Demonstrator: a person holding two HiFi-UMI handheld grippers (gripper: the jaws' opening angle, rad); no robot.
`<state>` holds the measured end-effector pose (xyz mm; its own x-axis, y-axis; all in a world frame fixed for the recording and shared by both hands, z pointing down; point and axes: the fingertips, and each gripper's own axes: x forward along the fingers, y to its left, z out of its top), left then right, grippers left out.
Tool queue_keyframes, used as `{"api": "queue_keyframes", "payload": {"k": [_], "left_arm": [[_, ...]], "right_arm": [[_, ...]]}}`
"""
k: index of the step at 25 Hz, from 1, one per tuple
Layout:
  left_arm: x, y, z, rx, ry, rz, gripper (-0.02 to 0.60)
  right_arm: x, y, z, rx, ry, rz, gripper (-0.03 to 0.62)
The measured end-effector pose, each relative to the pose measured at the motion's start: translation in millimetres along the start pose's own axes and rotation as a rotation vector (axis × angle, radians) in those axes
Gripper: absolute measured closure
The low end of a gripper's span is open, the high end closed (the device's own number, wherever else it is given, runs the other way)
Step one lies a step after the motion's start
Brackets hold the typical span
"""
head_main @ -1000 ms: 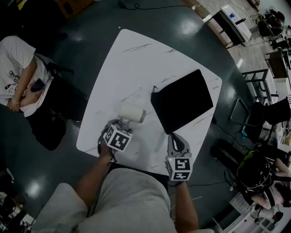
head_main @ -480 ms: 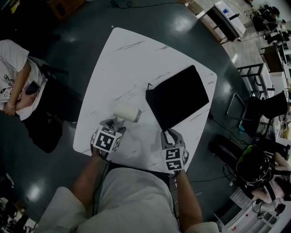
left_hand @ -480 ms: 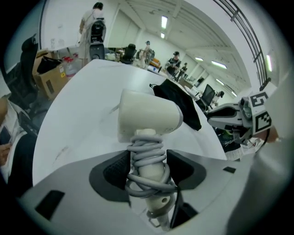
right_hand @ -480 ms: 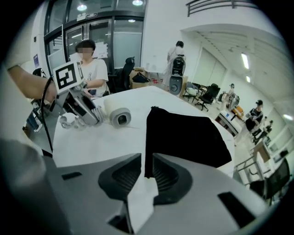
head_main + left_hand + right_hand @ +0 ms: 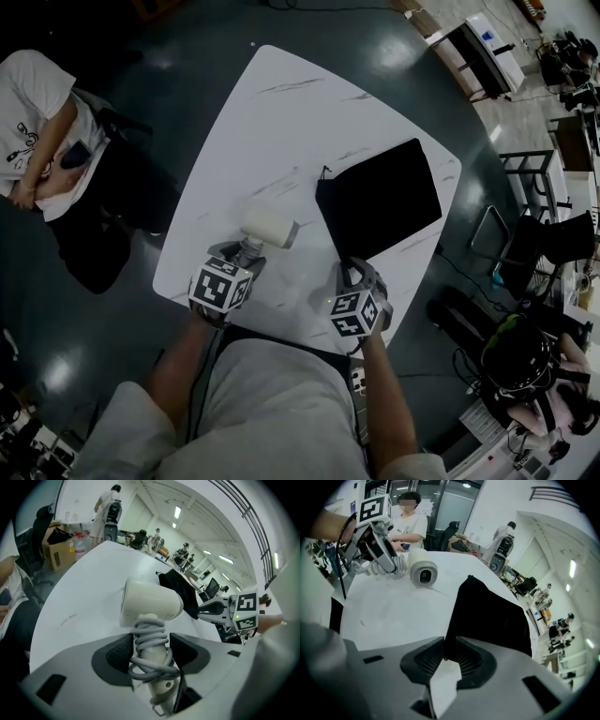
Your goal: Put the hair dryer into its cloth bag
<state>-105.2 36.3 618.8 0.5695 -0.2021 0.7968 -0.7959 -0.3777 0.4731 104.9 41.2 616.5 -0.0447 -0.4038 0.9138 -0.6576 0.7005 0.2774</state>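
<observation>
right tongs (just opened) dropped astride bag corner.

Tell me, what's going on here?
A person works two grippers over a white table. The left gripper has just been closing its fingers and presses the cord-wrapped handle of the hair dryer, which lies on the table. The right gripper has just been opening its fingers, which straddle a corner of the black cloth bag without pinching it.

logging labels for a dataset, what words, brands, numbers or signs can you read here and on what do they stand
No text reads clearly.
hair dryer: faint mark on its body, too small to read.
bystander's t-shirt: dark print, too blurred to read.
marker cubes: black-and-white square patterns, no letters.
cloth bag: no label shows.
</observation>
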Motion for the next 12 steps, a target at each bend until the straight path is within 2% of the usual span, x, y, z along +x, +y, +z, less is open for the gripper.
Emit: {"api": "queue_keyframes", "payload": {"k": [6,12], "left_arm": [[-12,-2,2,-0.03,-0.025,-0.007,0.333],[-22,-11,11,-0.003,-0.056,-0.023,0.334]], "right_arm": [[6,-2,-1,-0.033,0.044,0.024,0.513],[13,-7,-2,-0.031,0.078,0.022,0.517]]}}
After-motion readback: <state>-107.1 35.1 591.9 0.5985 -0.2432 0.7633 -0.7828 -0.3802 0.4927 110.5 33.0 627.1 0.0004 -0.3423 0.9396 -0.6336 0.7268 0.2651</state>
